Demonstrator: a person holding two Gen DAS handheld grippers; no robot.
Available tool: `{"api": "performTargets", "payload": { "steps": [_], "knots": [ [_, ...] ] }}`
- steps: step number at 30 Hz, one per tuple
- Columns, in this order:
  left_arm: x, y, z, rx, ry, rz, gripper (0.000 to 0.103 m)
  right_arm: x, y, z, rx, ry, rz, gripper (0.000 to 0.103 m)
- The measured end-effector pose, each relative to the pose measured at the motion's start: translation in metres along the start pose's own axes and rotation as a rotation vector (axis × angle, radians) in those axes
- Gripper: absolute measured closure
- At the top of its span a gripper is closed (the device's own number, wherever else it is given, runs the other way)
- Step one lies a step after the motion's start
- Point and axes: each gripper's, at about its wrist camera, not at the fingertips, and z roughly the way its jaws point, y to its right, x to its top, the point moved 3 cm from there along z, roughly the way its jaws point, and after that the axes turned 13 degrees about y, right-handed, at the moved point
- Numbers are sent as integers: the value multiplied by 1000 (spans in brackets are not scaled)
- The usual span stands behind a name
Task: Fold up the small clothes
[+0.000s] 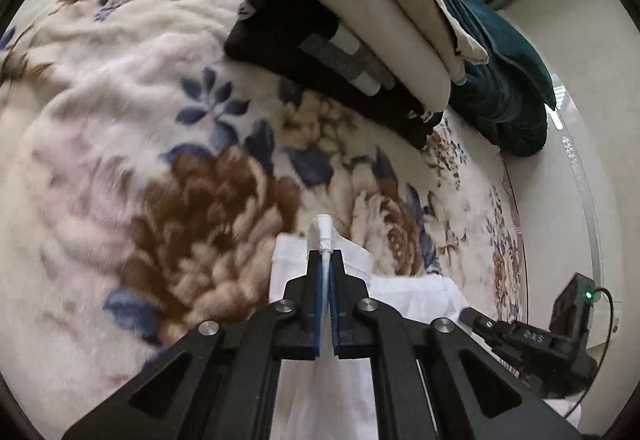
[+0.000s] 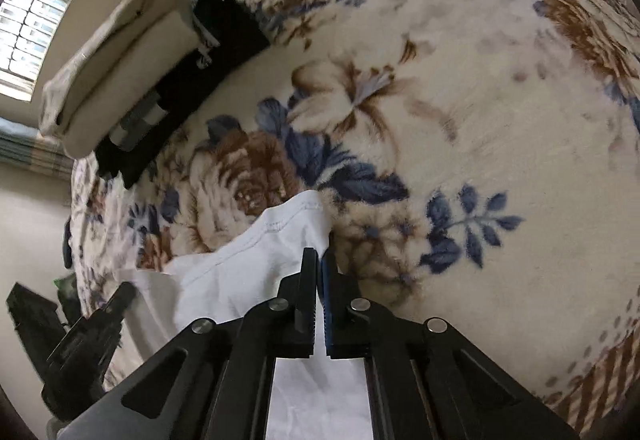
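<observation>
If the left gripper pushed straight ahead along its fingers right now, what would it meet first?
Probably the floral blanket: the left gripper, shut on the white garment, points down across it. The stack of folded clothes lies farther on; depth is unclear.

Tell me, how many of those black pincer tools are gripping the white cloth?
2. The left gripper is shut on a bunched edge of the white garment. The right gripper is shut on the garment's hem at another spot, above the floral blanket.
</observation>
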Motion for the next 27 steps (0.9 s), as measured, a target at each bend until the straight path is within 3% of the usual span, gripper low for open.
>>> {"api": "performTargets", "payload": {
  "steps": [10,15,18,20,22,24,27],
  "knots": [
    [14,-18,27,25,-49,20,102,18,-5,-22,-5,98,-16,101],
    [2,-37,54,63,-138,11,101,13,3,14,-57,-7,-63,101],
    [0,-47,55,50,-182,-53,96,10,4,21,-45,-71,-84,98],
    [3,-52,46,24,-201,-123,79,9,10,13,-16,-98,-68,85],
    [3,-55,31,-12,-192,-174,50,6,18,1,45,-117,-39,49],
    [-3,-57,18,-53,-203,-216,38,0,27,-6,95,-145,-19,46],
    [-20,-59,20,-87,-250,-251,37,-12,41,2,133,-214,-14,45]
  ]
}}
